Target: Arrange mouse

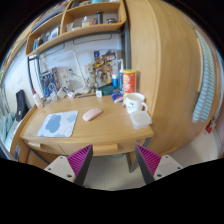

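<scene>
A pale pink mouse (92,114) lies on the wooden desk (105,130), just right of a light blue mouse pad (58,124). My gripper (114,163) is well back from the desk, in front of its near edge and lower than the desktop. Its two fingers stand wide apart with nothing between them; the magenta pads (80,160) show on their inner faces. The mouse is far beyond the fingers, slightly left of the gap.
A white mug (134,102) stands at the desk's right end, with an orange canister (128,81) behind it. Papers and clutter line the desk's back. Wooden shelves (75,28) hang above. A curved wooden panel (170,70) rises at the right. Pale floor lies below the desk.
</scene>
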Available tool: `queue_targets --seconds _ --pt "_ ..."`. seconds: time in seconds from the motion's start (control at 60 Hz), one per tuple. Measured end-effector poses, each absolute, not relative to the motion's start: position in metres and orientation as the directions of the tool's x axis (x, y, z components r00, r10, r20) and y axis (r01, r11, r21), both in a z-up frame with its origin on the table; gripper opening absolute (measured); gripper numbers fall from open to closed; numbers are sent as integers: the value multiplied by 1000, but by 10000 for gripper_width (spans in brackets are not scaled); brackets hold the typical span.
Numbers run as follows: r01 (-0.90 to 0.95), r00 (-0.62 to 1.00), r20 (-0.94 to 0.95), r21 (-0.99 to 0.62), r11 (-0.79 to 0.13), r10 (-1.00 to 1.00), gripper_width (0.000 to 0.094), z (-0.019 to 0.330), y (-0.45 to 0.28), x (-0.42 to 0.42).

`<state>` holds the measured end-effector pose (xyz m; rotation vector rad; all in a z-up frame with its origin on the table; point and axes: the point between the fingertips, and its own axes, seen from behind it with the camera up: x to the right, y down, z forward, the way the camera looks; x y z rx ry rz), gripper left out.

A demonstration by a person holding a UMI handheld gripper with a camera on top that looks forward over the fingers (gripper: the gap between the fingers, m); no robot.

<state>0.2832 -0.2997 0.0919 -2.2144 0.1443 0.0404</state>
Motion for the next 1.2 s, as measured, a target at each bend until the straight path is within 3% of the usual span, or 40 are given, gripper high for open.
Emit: queue_targets --seconds 0.267,0.767,0.867,0.983,1.2 --pt "-131 991 -84 -752 -647 -102 849 34 -185 209" --pt "-139 989 -55 -677 -722 -139 856 -18 -27 175" --pt "-113 992 -32 -663 -740 -122 830 -20 -11 176" --pt "-81 996 -31 -663 -744 -80 695 -21 6 168" --pt "-31 999 -33 -648 -761 -13 625 -22 28 155"
